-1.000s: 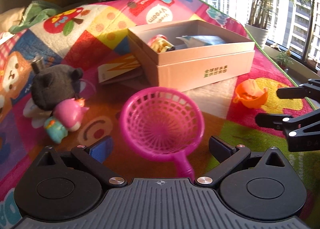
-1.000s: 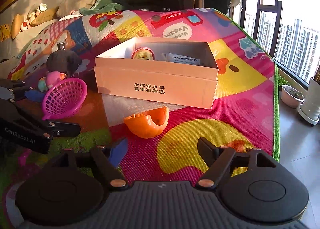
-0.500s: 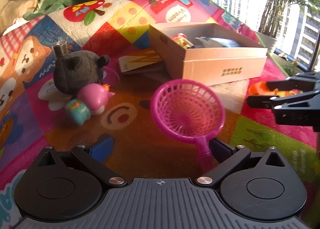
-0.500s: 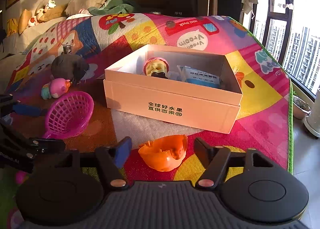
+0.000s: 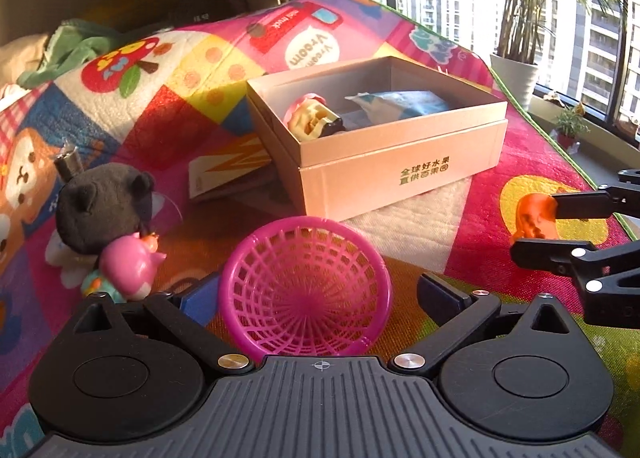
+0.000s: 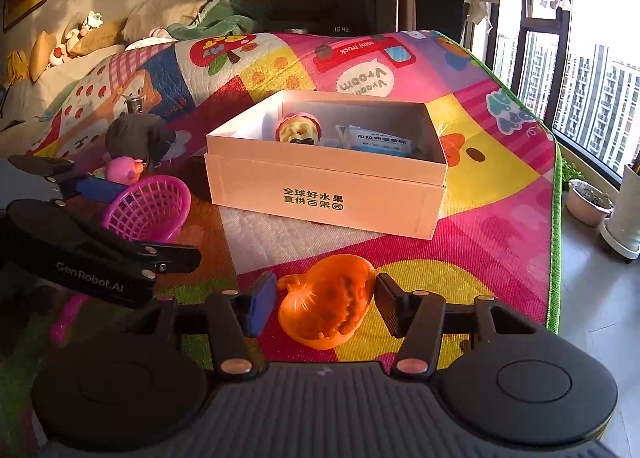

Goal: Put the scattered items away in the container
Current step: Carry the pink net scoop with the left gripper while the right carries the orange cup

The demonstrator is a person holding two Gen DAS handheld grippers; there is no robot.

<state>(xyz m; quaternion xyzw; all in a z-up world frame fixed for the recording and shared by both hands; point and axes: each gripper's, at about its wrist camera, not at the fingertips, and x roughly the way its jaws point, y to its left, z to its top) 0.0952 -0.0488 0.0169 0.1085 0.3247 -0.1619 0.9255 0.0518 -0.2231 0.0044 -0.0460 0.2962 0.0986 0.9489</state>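
A pink plastic basket (image 5: 304,286) with a handle lies tilted between the fingers of my left gripper (image 5: 316,290). The jaws stand wide and the right pad is clear of its rim. My right gripper (image 6: 322,298) is shut on an orange plastic toy (image 6: 328,298), one pad on each side. The left wrist view shows that toy (image 5: 534,214) in the right gripper (image 5: 534,226) at the far right. The open cardboard box (image 6: 320,194) stands ahead on the play mat, holding a yellow and pink toy (image 6: 298,130) and a blue-white packet (image 6: 380,138). The left gripper (image 6: 158,222) shows at the left.
A black plush (image 5: 100,206) and a small pink figure (image 5: 128,266) lie left of the basket. A booklet (image 5: 228,170) lies beside the box (image 5: 400,174). The mat's green edge (image 6: 554,258) drops to the floor, where plant pots (image 6: 588,202) stand by the window.
The right gripper's jaws have closed on the orange toy, which earlier lay on the mat ahead of them. The left gripper has come up to the basket, which now sits between its fingers.
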